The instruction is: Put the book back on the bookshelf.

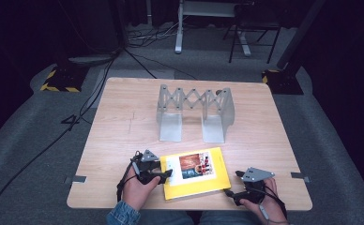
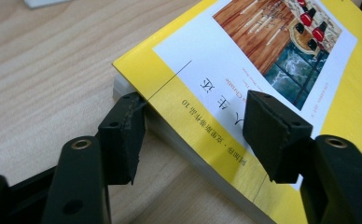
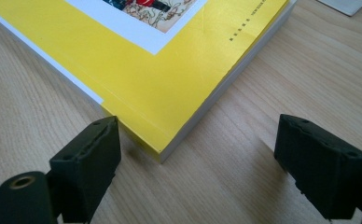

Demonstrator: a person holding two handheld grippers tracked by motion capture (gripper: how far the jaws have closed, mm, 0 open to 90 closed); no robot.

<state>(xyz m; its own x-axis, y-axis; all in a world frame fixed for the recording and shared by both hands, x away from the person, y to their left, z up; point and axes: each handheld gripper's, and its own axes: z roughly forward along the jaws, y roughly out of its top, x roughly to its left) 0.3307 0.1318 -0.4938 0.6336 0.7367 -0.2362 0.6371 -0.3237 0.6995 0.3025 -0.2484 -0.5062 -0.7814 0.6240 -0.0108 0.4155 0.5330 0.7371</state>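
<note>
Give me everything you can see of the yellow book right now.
The yellow book is a thick paperback with white page edges, its cover bearing a white panel with a colour picture and printed characters. It lies flat and closed on the wooden table, near the front edge, slightly skewed. The left gripper straddles its left edge, one finger over the cover, the other at the page side. The right gripper stands open just off its corner, not touching.

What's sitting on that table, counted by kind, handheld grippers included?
Yellow book: 1
Grey metal folding rack: 1
Handheld grippers: 2, left gripper and right gripper
Total: 4
</note>
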